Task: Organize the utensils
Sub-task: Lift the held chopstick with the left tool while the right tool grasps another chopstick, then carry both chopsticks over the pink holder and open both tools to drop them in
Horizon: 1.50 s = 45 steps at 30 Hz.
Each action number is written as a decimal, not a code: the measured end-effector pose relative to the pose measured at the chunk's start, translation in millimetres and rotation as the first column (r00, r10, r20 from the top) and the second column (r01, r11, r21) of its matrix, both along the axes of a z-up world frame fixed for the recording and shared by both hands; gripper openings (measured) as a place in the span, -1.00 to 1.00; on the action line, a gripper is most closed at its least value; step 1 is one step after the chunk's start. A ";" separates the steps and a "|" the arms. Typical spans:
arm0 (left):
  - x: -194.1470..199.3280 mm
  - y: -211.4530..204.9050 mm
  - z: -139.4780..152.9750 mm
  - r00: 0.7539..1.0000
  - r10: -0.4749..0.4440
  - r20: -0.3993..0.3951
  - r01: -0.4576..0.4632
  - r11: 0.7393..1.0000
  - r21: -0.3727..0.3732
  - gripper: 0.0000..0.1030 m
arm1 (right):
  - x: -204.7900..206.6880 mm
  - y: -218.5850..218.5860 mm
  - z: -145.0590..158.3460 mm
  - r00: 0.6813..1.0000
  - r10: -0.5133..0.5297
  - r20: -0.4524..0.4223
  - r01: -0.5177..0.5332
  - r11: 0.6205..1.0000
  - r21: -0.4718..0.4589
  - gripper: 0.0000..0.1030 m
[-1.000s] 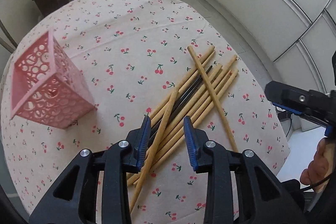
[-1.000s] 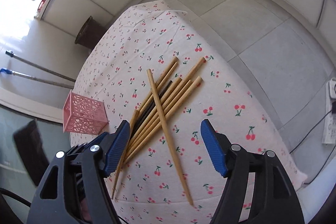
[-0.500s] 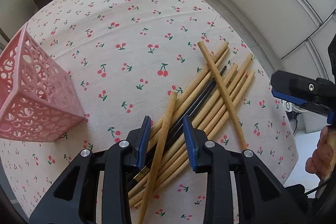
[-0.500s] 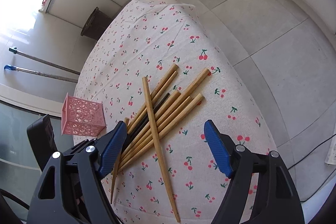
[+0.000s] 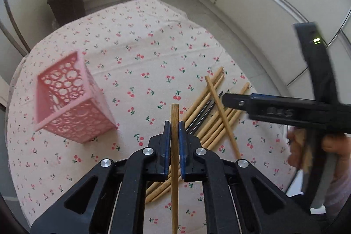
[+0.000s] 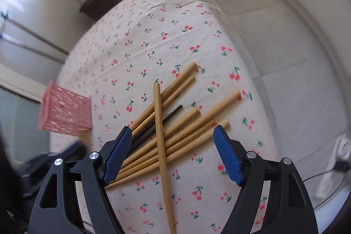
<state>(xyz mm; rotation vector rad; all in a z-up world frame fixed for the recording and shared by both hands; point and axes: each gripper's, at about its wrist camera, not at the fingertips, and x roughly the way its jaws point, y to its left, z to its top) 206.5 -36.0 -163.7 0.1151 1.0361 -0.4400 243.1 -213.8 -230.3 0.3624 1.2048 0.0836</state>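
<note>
Pinching one bamboo chopstick (image 5: 174,146), the left gripper (image 5: 174,133) has its blue pads tight on the shaft mid-length, probably so it hangs balanced for the pink holder (image 5: 68,98) ahead and left of the tongs. Right gripper (image 6: 173,146) hovers wide and empty over the chopstick pile (image 6: 175,124), apparently lining up on the chopstick lying across it. Sticks are plain tan and round with blunt ends; a dark pair (image 6: 158,124) sits among them.

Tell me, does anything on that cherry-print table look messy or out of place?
Yes. The chopsticks lie loose instead of in the pink holder, and one wooden chopstick lies askew across the rest. Two black ones sit mixed among the wooden ones.
</note>
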 end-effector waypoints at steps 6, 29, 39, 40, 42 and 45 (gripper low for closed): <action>-38.7 37.1 55.2 0.991 0.045 0.127 -0.035 0.996 -0.079 -0.87 | 22.4 37.6 -10.6 0.991 0.131 -0.022 -0.133 0.966 -0.222 -0.20; -54.5 92.2 159.9 0.925 0.215 0.312 -0.095 0.929 -0.359 -0.87 | -63.8 14.3 179.1 0.916 -0.033 0.401 0.023 0.999 0.028 -0.85; -32.8 131.1 216.3 0.823 0.392 0.411 -0.212 0.883 -0.418 -0.87 | -55.9 42.1 272.9 0.814 -0.084 0.575 -0.013 0.987 0.162 -0.85; -29.3 133.4 215.7 0.818 0.400 0.413 -0.223 0.882 -0.415 -0.87 | -51.6 48.0 273.6 0.814 -0.082 0.576 -0.024 0.985 0.173 -0.85; -22.7 136.4 208.8 0.815 0.416 0.403 -0.248 0.880 -0.405 -0.87 | -46.7 57.4 274.5 0.816 -0.072 0.573 -0.045 0.981 0.187 -0.85; -7.2 139.1 187.9 0.809 0.444 0.386 -0.306 0.878 -0.368 -0.87 | -33.5 74.3 268.3 0.820 -0.053 0.570 -0.068 0.980 0.189 -0.85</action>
